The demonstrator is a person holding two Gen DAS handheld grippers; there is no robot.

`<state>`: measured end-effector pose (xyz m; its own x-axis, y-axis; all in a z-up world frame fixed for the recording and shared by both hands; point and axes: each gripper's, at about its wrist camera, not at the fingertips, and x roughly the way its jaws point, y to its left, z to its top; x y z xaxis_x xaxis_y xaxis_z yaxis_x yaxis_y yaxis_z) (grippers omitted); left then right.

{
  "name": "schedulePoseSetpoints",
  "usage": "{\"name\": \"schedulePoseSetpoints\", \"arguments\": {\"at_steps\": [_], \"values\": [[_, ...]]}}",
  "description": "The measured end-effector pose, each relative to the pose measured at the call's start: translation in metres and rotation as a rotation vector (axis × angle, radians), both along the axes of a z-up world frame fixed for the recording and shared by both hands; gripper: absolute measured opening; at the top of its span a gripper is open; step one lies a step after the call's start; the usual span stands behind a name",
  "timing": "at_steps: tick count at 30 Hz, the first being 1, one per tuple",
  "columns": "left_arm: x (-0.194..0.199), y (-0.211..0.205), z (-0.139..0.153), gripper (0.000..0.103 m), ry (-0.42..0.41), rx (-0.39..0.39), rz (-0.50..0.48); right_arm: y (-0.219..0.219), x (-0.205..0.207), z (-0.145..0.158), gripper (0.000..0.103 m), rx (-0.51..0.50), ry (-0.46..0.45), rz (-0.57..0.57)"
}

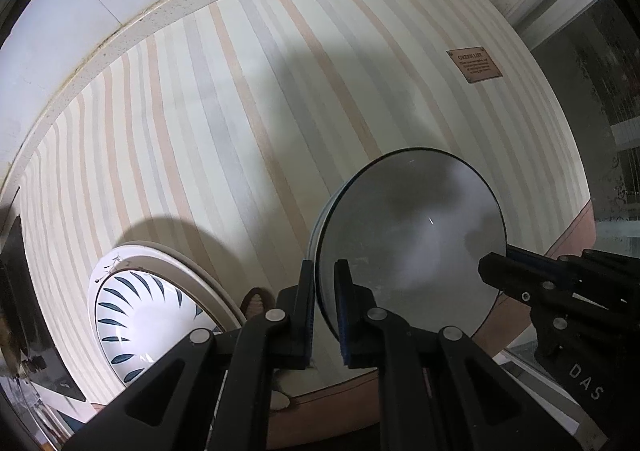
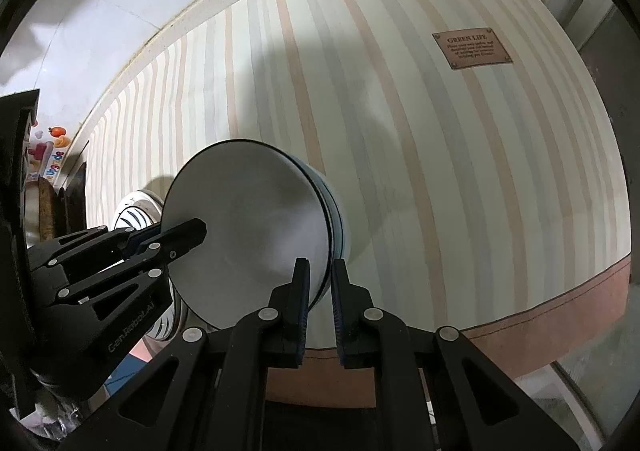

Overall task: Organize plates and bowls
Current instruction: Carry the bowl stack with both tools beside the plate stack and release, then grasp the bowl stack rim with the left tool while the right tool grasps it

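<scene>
A white bowl [image 1: 412, 227] with a dark rim and blue bands outside is held over the striped tablecloth [image 1: 240, 111]. My left gripper [image 1: 325, 265] is shut on its near-left rim, one finger inside and one outside. The right gripper [image 1: 486, 265] bites the opposite rim. In the right wrist view the same bowl [image 2: 248, 227] sits between my right gripper [image 2: 320, 262], shut on its right rim, and the left gripper [image 2: 200, 228]. I cannot tell whether the bowl's base touches the cloth. A blue-leaf-patterned bowl [image 1: 140, 315] rests in a cream plate [image 1: 212, 283] to the left.
The round table's brown-trimmed edge [image 2: 560, 303] curves close below the held bowl. A brown label [image 2: 472, 49] is sewn on the cloth at the far right. A pale wall [image 1: 80, 11] borders the table's far side. Dark furniture [image 1: 24, 291] stands at the left.
</scene>
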<state>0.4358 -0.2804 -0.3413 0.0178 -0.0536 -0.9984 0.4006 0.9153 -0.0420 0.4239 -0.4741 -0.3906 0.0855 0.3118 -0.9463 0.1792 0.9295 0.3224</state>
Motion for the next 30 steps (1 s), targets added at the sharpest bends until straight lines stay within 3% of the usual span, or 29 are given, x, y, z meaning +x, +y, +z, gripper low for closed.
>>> {"name": "schedulePoseSetpoints", "arguments": {"at_steps": [5, 11, 16, 23, 26, 27, 28, 30], "values": [[-0.005, 0.005, 0.011, 0.008, -0.015, -0.017, 0.006, 0.002, -0.003, 0.009, 0.013, -0.023, -0.020, 0.005], [-0.025, 0.018, 0.060, 0.009, -0.109, -0.057, -0.003, 0.007, -0.026, 0.045, 0.014, -0.063, -0.094, 0.006], [-0.045, 0.029, 0.098, 0.016, -0.158, -0.098, -0.011, 0.010, -0.052, 0.084, 0.040, -0.078, -0.160, -0.004], [-0.065, 0.044, 0.143, 0.024, -0.200, -0.149, -0.003, 0.022, -0.086, 0.138, 0.063, -0.084, -0.255, 0.004], [-0.072, 0.050, 0.156, 0.038, -0.201, -0.175, 0.007, 0.026, -0.098, 0.156, 0.074, -0.088, -0.287, 0.001], [-0.074, 0.052, 0.159, 0.048, -0.199, -0.176, 0.007, 0.026, -0.101, 0.161, 0.078, -0.089, -0.295, 0.001], [-0.077, 0.055, 0.163, 0.063, -0.197, -0.182, 0.011, 0.027, -0.103, 0.166, 0.081, -0.091, -0.301, 0.000], [-0.080, 0.059, 0.168, 0.079, -0.199, -0.190, 0.024, 0.027, -0.110, 0.175, 0.085, -0.099, -0.308, -0.010]]}}
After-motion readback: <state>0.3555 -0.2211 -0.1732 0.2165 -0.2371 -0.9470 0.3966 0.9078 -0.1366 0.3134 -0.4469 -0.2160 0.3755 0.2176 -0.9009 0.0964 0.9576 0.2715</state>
